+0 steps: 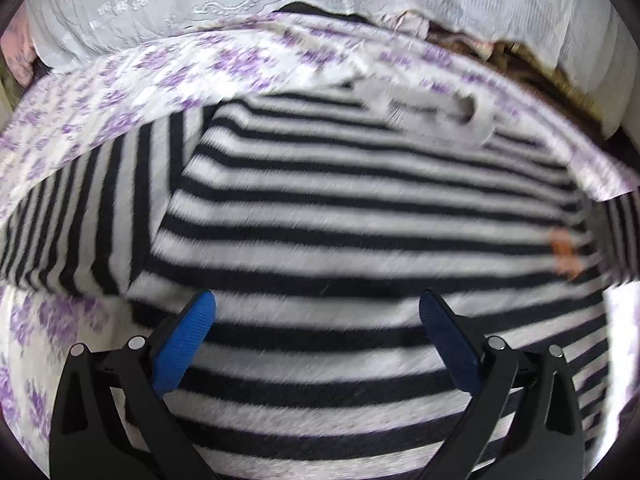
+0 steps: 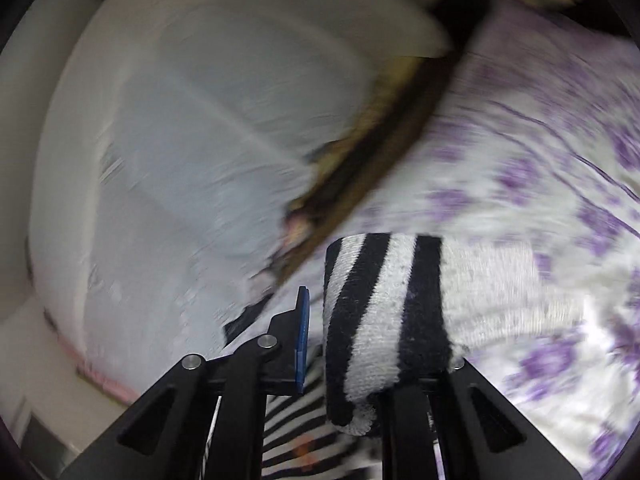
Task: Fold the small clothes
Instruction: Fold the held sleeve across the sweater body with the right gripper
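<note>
A black-and-white striped knit top (image 1: 340, 208) lies spread on a bed sheet with purple flowers (image 1: 120, 92), one sleeve lying out to the left. A grey neck label (image 1: 436, 116) shows at its far edge and a small orange mark (image 1: 564, 252) at the right. My left gripper (image 1: 318, 304) hovers open above the top's near part, nothing between its blue pads (image 1: 188, 344). In the right wrist view my right gripper (image 2: 320, 316) is shut on a fold of the striped top (image 2: 384, 312), lifted off the sheet (image 2: 520, 160). The fabric drapes over and hides the right finger.
A white embroidered cloth (image 1: 200, 8) hangs beyond the bed's far edge. In the right wrist view a pale padded surface (image 2: 180, 140) fills the left, with a dark gap (image 2: 380, 140) between it and the bed. Both views are motion-blurred.
</note>
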Motion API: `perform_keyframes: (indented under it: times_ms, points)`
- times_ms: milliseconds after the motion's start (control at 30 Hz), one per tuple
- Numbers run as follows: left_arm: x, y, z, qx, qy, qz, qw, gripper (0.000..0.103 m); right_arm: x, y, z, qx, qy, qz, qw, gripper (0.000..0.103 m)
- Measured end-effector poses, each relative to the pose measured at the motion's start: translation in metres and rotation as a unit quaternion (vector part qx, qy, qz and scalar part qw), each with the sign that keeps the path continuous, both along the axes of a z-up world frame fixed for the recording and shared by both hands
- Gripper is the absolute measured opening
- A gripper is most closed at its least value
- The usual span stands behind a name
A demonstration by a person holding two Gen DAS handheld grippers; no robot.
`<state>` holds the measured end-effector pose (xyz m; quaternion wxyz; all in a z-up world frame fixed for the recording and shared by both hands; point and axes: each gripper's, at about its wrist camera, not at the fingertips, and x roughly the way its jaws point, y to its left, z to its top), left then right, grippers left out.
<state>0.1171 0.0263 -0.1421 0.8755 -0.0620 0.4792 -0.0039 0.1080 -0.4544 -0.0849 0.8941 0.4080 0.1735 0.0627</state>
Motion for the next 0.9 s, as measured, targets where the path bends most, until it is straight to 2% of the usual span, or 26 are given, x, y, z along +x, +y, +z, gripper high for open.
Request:
perform_keyframes:
  times_ms: [167, 267, 367, 567, 600, 633, 700, 767, 833, 900]
  points:
    - [0.019, -0.012, 0.030, -0.008, -0.025, -0.029, 0.9992, 0.099, 0.024, 0.069, 0.033, -0.055, -0.009, 0.061, 0.997, 0.015]
    - [0.029, -0.021, 0.042, 0.009, -0.046, -0.046, 0.9979, 0.099, 0.022, 0.110, 0.040, -0.069, -0.009, 0.100, 0.993, 0.015]
    - [0.032, -0.023, 0.042, 0.035, -0.056, -0.055, 0.9963, 0.099, 0.025, 0.153, 0.044, -0.099, -0.004, 0.129, 0.987, 0.015]
    - [0.036, 0.014, 0.033, 0.058, -0.044, -0.020, 0.9971, 0.099, 0.052, 0.251, 0.027, -0.154, 0.022, 0.183, 0.971, 0.016]
    - [0.035, 0.024, 0.034, 0.061, -0.047, -0.008, 0.9970, 0.099, 0.054, 0.267, 0.021, -0.167, 0.031, 0.190, 0.967, 0.020]
    - [0.033, 0.036, 0.036, 0.066, -0.052, 0.008, 0.9965, 0.099, 0.059, 0.286, 0.009, -0.193, 0.052, 0.198, 0.960, 0.042]
    - [0.030, 0.052, 0.035, 0.072, -0.054, 0.027, 0.9956, 0.099, 0.068, 0.326, -0.020, -0.266, 0.110, 0.234, 0.929, 0.085]
    - [0.028, 0.067, 0.032, 0.079, -0.052, 0.053, 0.9941, 0.099, 0.065, 0.352, -0.044, -0.337, 0.141, 0.253, 0.896, 0.085]
    - [0.028, 0.078, 0.030, 0.082, -0.046, 0.071, 0.9930, 0.099, 0.047, 0.372, -0.052, -0.399, 0.130, 0.274, 0.865, 0.085]
    - [0.029, 0.083, 0.029, 0.071, -0.043, 0.075, 0.9937, 0.099, 0.024, 0.374, -0.049, -0.427, 0.117, 0.302, 0.844, 0.092]
